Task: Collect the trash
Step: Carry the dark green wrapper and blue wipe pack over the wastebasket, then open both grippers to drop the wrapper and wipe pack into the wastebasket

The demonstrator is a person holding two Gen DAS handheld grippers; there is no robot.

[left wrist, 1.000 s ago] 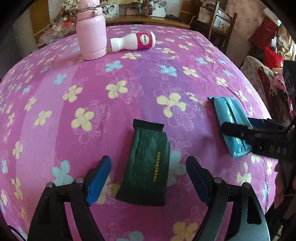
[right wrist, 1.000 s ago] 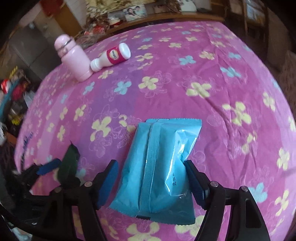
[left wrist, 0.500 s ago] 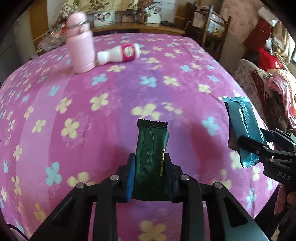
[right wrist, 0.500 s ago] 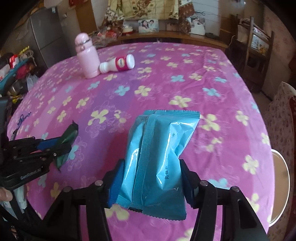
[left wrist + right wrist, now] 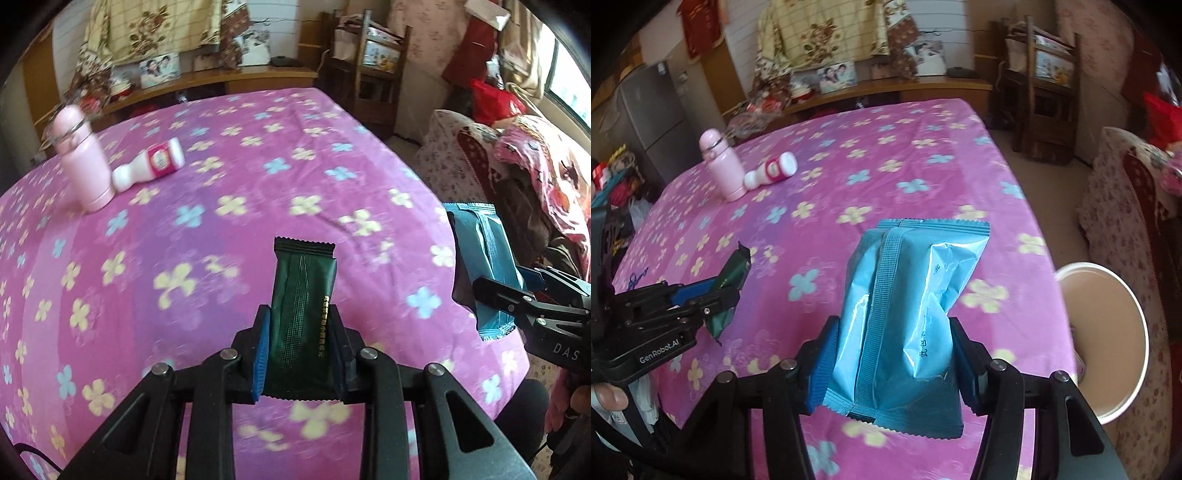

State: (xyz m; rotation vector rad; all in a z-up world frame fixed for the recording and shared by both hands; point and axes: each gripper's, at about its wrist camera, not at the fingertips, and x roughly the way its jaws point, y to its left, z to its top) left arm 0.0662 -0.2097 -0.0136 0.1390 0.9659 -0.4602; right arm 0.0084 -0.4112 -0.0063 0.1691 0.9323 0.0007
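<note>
From the left wrist view, the left gripper (image 5: 300, 345) has its blue-padded fingers (image 5: 259, 354) clamped on the lower half of a dark green wrapper (image 5: 302, 306), which stands upright between them, lifted clear of the worktop (image 5: 229, 236) with its pink flowered cloth. Far back on the cloth a pink bottle (image 5: 83, 158) stands upright, and a small white bottle (image 5: 153, 164) with a red label lies on its side, its neck touching the pink one. At the right edge the right gripper (image 5: 517, 295) reaches in, holding a blue packet (image 5: 480, 258) off the worktop's edge.

From the right wrist view, the right gripper (image 5: 892, 358) has its fingers (image 5: 822, 365) pressed against both sides of the blue packet (image 5: 908, 306), held upright above the cloth; the packet bulges between them. To the right, below the worktop (image 5: 923, 166) edge, is a white bin (image 5: 1108, 332), open at the top. On the left the left gripper (image 5: 713, 295) holds the green wrapper (image 5: 733, 275), tilted, above the cloth. The pink bottle (image 5: 722, 170) and the white bottle (image 5: 772, 171) sit at the far left of the worktop.
</note>
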